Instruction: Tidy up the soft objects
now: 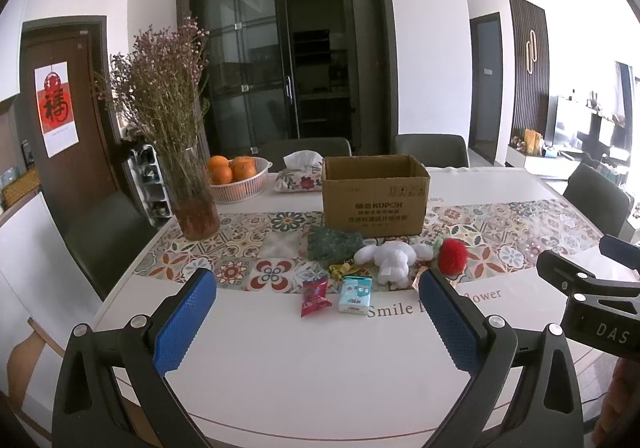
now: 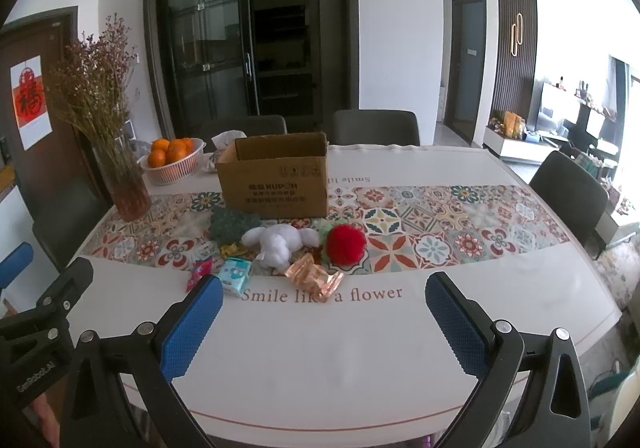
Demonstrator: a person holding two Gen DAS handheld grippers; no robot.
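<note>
A white plush toy lies on the patterned runner just before the open cardboard box, a red pompom touching its right side, a green cloth at its left. The left gripper and right gripper hover nearer, spread wide, holding nothing

Both wrist cameras sit low over the near edge of the surface, each looking forward between its own gripper's blue pads toward the cardboard box and the dark glass doors beyond. The left gripper sees the right gripper at its right edge. Both views share the box and the white plush ahead.
</note>
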